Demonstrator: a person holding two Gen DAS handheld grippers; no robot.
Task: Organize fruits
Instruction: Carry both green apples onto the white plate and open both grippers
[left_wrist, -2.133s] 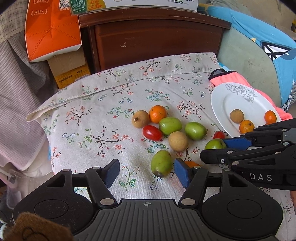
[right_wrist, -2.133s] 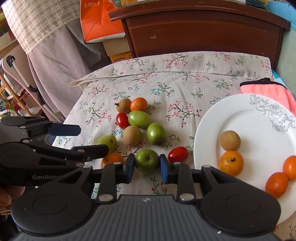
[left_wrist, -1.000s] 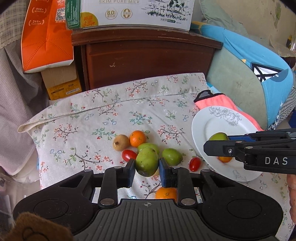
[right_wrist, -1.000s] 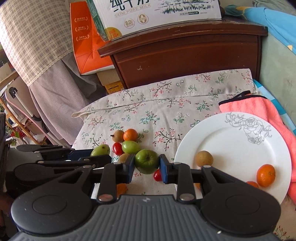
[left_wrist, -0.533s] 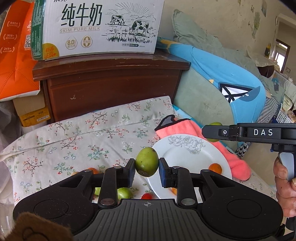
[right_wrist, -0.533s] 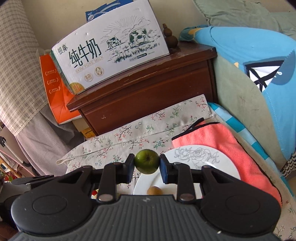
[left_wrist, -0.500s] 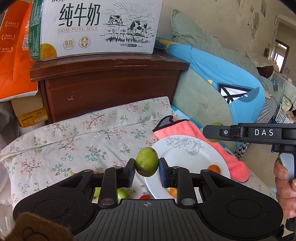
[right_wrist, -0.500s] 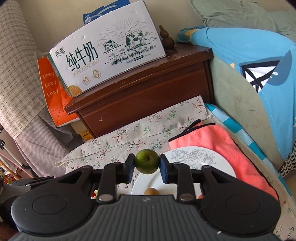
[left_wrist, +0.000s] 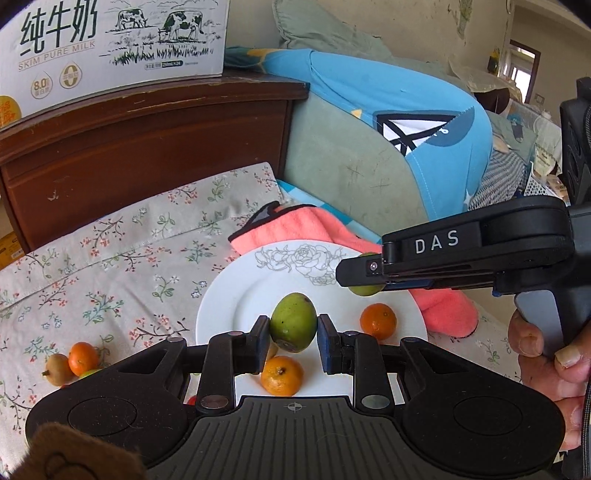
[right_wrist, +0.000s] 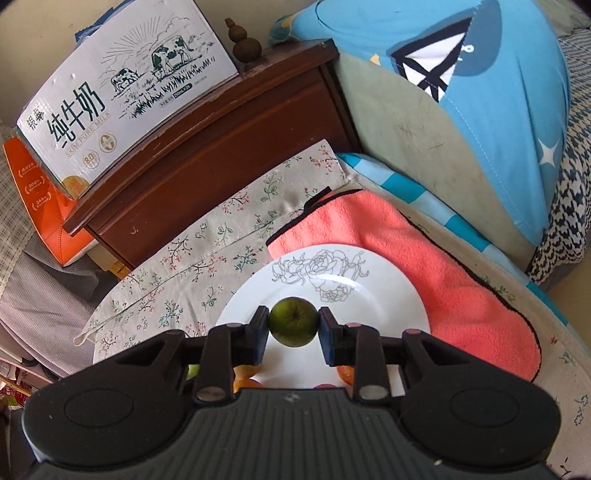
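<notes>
Two green fruits were held over a white plate (left_wrist: 221, 314), one in each pair of tongs. The left tongs (left_wrist: 292, 338) were clamped on an oval green fruit (left_wrist: 293, 322) above the plate's middle, with two oranges (left_wrist: 282, 375) lying on the plate just beneath and to the right. The right tongs (right_wrist: 293, 334) were clamped on a round green fruit (right_wrist: 293, 326) over the plate's near half, below its printed rose. In the left view the right tongs were seen from the side, marked "DAS", with that fruit partly hidden behind a finger.

Off the plate to the left, an orange and a small brown fruit (left_wrist: 55, 369) remained on the floral cloth (left_wrist: 110, 266) covering the tabletop. A coral towel (right_wrist: 424, 273) lay under the plate's far edge.

A risk was judged from here: both fruits were held above the plate, and either, if released from that height, could roll off the smooth, shallow surface or knock the oranges already there. The two tools were also close together over the plate and could collide.

Behind, a carton (left_wrist: 110, 48) on a dark wooden cabinet (left_wrist: 147, 155) read "纯牛奶" and "SKIM PURE MILK", with "8.0" in a small circle.
</notes>
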